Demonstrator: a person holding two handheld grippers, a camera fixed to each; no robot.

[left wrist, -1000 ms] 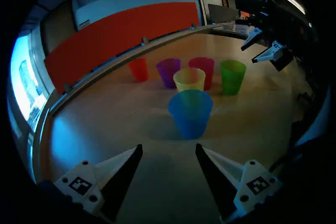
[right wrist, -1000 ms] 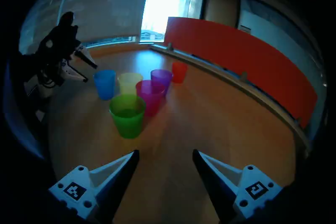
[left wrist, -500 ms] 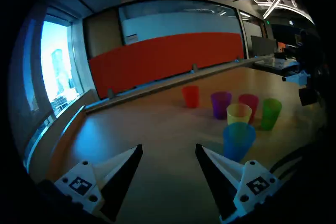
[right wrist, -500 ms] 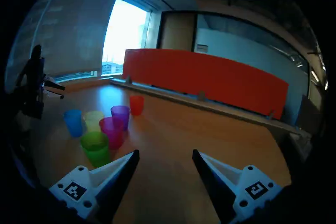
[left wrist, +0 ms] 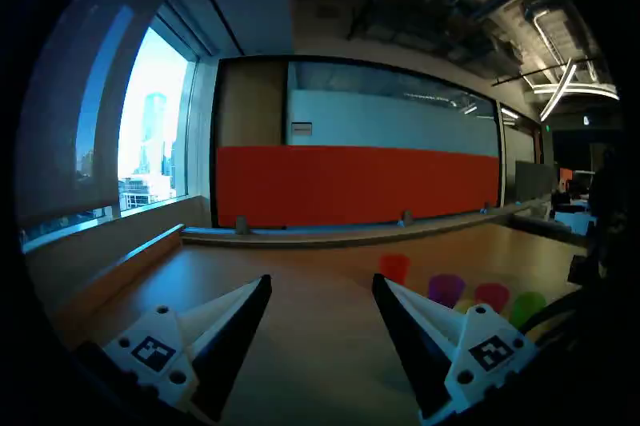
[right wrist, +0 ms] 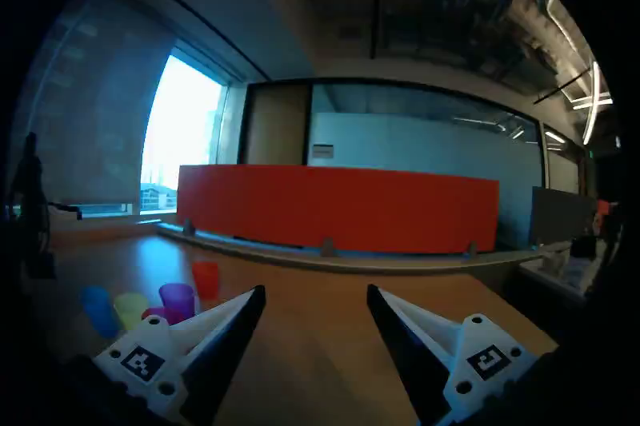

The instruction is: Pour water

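A long wooden table runs toward an orange-red wall panel. Both the left gripper and the right gripper have fingers spread apart, holding nothing, aimed level at that wall. Cups cluster near one another low on the table: a translucent red plastic cup, a purple plastic cup, a pink plastic cup, a green plastic cup, and in the right gripper view a yellow plastic cup and a blue plastic cup. Packed so tight, a finger reaching for one could nudge its neighbour over and spill it. Whether any holds water I cannot tell from this low angle.
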